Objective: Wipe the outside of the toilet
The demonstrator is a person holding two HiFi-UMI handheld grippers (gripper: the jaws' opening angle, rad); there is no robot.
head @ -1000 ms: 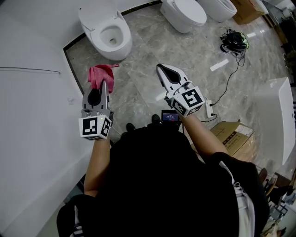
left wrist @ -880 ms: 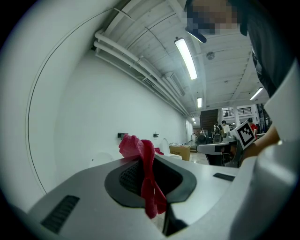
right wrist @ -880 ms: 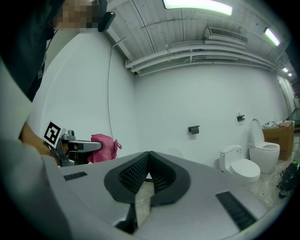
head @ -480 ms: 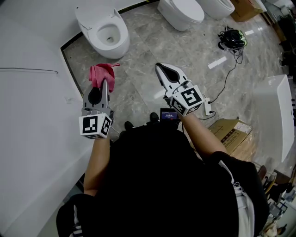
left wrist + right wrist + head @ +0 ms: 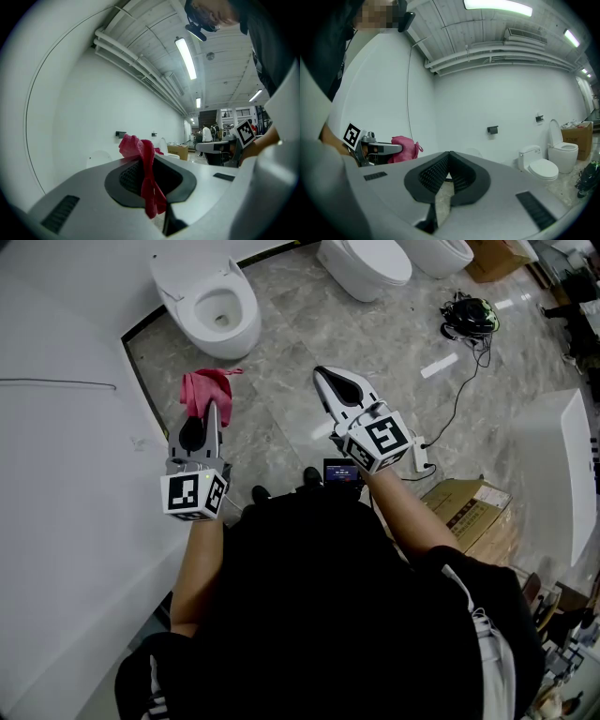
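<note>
A white toilet [image 5: 217, 307] with its lid up stands against the curved wall at the top left of the head view. My left gripper [image 5: 209, 407] is shut on a pink-red cloth [image 5: 203, 389], held in the air short of the toilet. The left gripper view shows the cloth [image 5: 143, 172] pinched between the jaws and bunched above them. My right gripper [image 5: 323, 377] is shut with nothing in it, held level beside the left one. From the right gripper view the cloth [image 5: 405, 149] and left gripper show at left.
Two more white toilets [image 5: 367, 265] stand along the wall to the right. A black headset with cable [image 5: 471, 317] lies on the grey marble floor [image 5: 281, 418]. A cardboard box [image 5: 474, 516] and a white tub [image 5: 556, 474] are at right. The curved white wall [image 5: 66, 427] is close at left.
The view has shifted slightly, so the toilet sits a little higher and further left. Both grippers hold nearly the same pose, the cloth still gripped.
</note>
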